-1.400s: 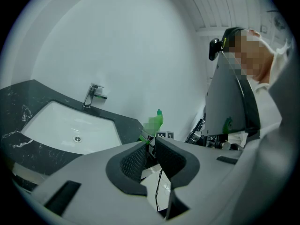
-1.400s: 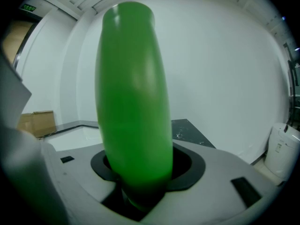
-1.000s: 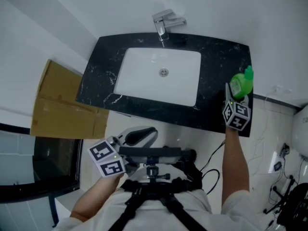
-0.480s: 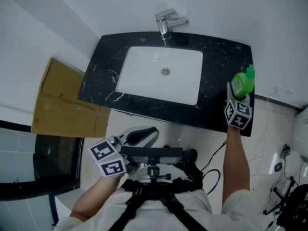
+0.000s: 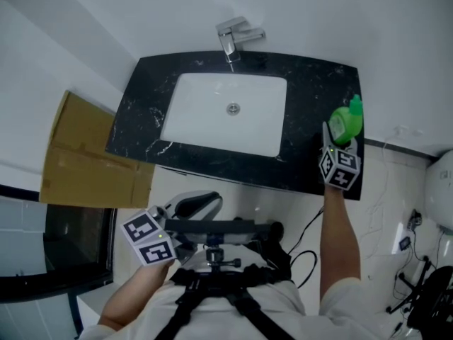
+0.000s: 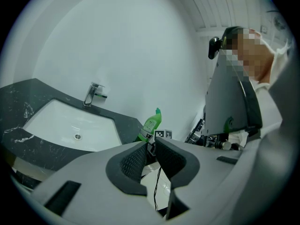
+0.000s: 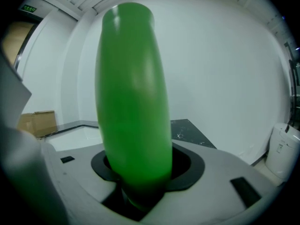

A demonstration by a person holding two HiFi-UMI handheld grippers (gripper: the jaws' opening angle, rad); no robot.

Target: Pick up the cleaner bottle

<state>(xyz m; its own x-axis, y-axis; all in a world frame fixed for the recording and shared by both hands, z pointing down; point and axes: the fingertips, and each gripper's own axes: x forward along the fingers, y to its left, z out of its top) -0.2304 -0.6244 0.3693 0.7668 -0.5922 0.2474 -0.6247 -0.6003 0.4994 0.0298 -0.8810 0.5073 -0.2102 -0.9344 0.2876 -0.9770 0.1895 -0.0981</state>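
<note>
The green cleaner bottle [image 5: 345,122] stands at the right end of the black counter [image 5: 311,91], cap pointing away from me. My right gripper [image 5: 335,142] reaches it from the near side. In the right gripper view the bottle [image 7: 133,102] fills the space between the jaws, and both dark pads press its sides. My left gripper [image 5: 200,204] hangs low in front of the counter, away from the bottle, jaws nearly together with nothing between them. From the left gripper [image 6: 151,146] the bottle [image 6: 151,123] shows far off on the counter.
A white sink basin [image 5: 223,115] is set in the counter, with a chrome faucet [image 5: 230,35] behind it. A cardboard box [image 5: 78,154] leans left of the counter. A white fixture [image 5: 440,197] and cables [image 5: 311,229] lie on the floor at right.
The head view has shifted slightly left. The right gripper stays around the bottle at the counter's right end. The left gripper sits a little lower and further left.
</note>
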